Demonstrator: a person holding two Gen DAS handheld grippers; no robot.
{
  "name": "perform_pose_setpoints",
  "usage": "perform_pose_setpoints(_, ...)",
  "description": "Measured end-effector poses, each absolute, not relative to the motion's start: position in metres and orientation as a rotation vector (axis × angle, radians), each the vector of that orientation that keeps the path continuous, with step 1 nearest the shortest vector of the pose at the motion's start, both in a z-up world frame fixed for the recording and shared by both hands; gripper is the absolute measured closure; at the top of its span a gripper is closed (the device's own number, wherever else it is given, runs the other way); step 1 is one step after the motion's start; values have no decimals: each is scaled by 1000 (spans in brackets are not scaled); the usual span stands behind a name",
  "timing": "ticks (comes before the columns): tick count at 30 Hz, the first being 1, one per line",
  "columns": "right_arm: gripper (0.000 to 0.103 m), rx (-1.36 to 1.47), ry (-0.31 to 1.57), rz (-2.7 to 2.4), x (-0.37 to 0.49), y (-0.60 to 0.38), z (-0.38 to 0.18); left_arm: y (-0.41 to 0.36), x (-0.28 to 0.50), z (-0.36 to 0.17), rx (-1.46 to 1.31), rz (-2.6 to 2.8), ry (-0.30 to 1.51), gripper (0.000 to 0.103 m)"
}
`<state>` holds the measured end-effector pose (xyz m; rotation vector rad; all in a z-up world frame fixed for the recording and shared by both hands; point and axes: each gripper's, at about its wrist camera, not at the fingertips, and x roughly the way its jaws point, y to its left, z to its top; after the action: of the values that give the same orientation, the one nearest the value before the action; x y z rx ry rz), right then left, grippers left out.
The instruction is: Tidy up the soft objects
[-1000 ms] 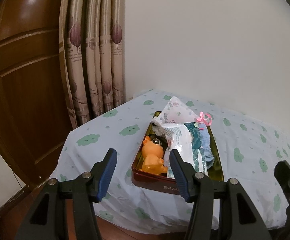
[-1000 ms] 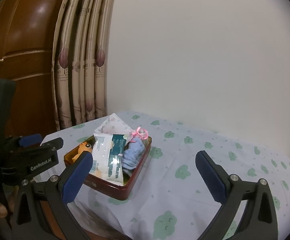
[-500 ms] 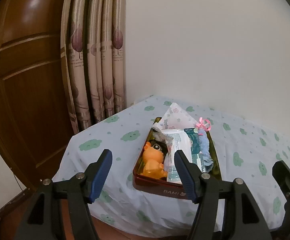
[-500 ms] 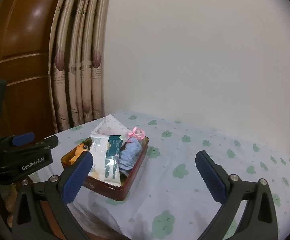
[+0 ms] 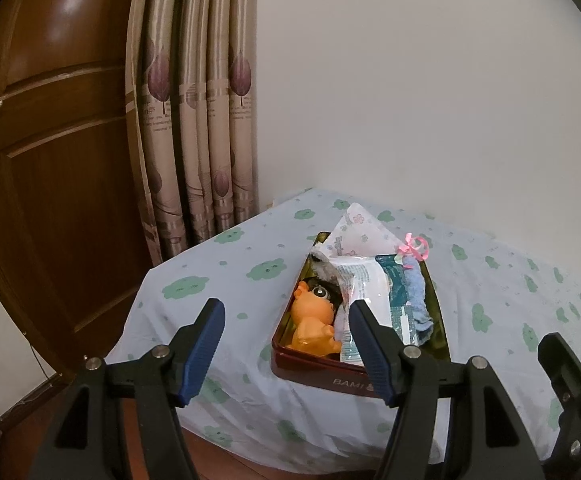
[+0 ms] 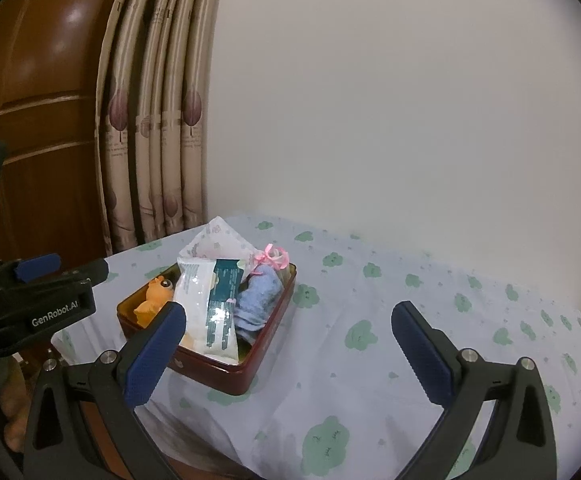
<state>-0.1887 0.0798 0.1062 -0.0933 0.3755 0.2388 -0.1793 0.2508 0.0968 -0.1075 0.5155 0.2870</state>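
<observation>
left gripper (image 5: 286,344) jaws have just spread wider and stand released, nothing between them; right gripper (image 6: 290,354) jaws likewise released and empty. the red tin (image 5: 318,366) on the cloud-print bed (image 5: 218,272), ahead of the left jaws, holds the soft objects: orange toy (image 5: 314,326), wipes pack (image 5: 364,280), blue cloth (image 5: 416,296). likely a grasp is being readied. the curtain (image 5: 194,120) and door (image 5: 50,160) stand beyond, nothing blocks the way.
</observation>
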Motion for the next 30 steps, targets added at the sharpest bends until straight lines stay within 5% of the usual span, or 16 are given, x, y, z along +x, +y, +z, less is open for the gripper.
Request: perform_pose_setpoints(30, 1, -114, 387, 249, -189, 83, 103, 251, -178, 93, -108, 304, 522, 37)
